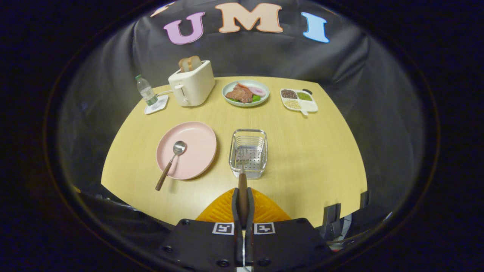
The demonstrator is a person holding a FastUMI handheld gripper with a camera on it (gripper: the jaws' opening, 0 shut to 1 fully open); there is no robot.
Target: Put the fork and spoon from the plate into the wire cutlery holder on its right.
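Observation:
My gripper is shut on the brown handle of the fork. The fork points forward, and its metal tines reach over the near rim of the wire cutlery holder. The holder stands just ahead of the fingers, on the wooden table. To the holder's left lies the pink plate. A spoon rests on the plate, bowl up toward the plate's middle, with its brown handle sticking out over the near left rim.
Beyond the plate stand a cream toaster with bread slices and a water bottle on a white coaster. Farther back are a plate of food and a divided dish of grains. An orange mat lies under the fingers.

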